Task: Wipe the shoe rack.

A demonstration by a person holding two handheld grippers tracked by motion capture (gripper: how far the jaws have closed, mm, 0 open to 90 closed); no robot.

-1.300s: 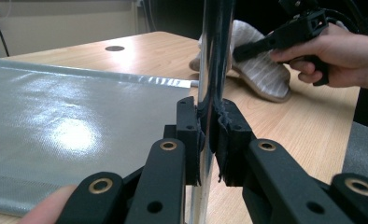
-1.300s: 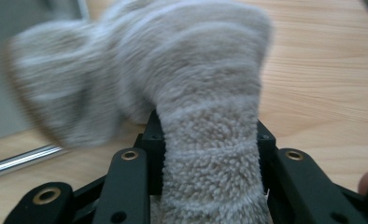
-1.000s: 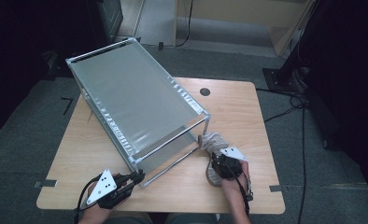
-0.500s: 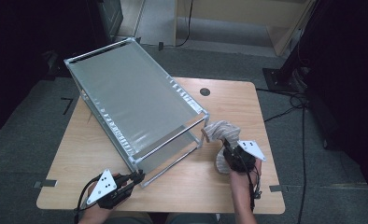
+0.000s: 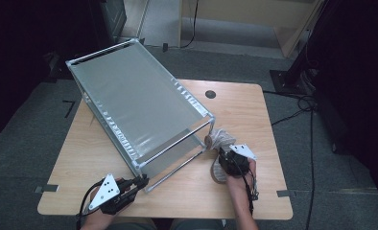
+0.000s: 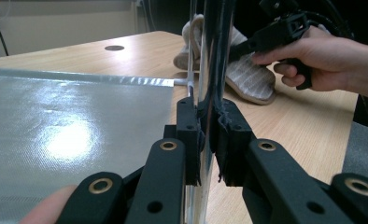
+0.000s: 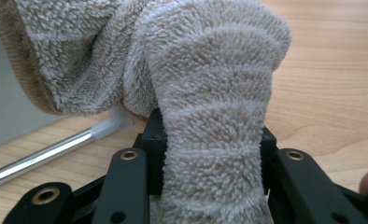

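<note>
Your left gripper clamps the shelf rack's near corner post while your right gripper pinches a fuzzy slipper beside its open front; the soft pile could slip free and snag the lower rail.

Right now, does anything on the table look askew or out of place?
Yes. The rack sits skewed across the table, its far end hanging past the edge. The left tool clamps its near post; the right tool grips a slipper beside it.
</note>
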